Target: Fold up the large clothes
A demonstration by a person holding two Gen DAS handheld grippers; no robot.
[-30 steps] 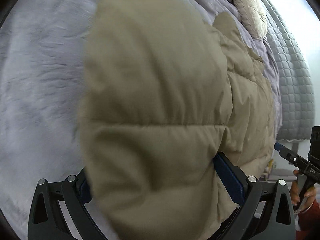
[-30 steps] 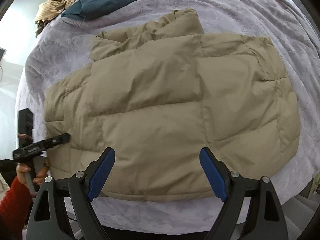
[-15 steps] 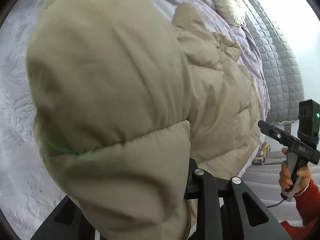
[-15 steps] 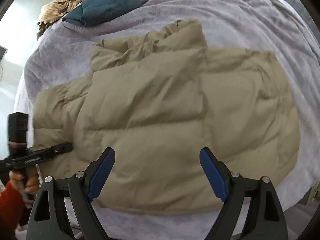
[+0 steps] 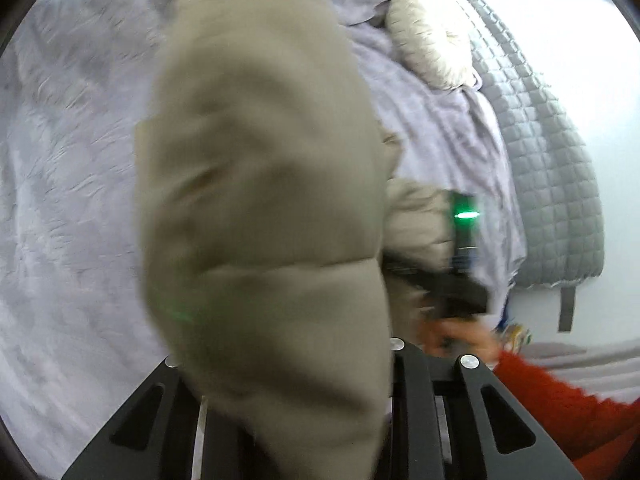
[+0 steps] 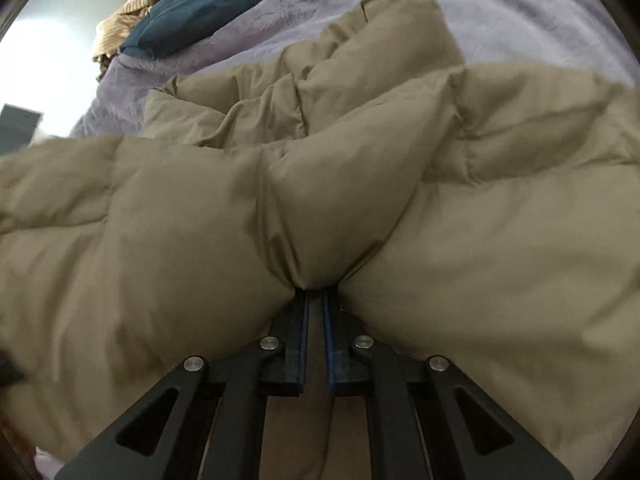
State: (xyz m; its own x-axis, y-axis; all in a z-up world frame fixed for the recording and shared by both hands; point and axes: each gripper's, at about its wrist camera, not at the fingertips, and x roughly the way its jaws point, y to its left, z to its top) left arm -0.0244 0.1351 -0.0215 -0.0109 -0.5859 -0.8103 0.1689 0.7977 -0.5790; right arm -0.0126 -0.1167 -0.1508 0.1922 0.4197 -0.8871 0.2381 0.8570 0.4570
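Right gripper [image 6: 314, 292] pinches a fold of the beige quilted puffer jacket [image 6: 360, 208], which spreads ahead over the lavender bedspread [image 6: 520, 12]. Left gripper [image 5: 288, 380] clamps another jacket portion, fingertips hidden.

a blurred tan jacket [image 5: 260, 200] fills the left tongs [image 5: 296, 364], above a lilac bed [image 5: 60, 160]; right tongs [image 5: 456, 284] beside it.
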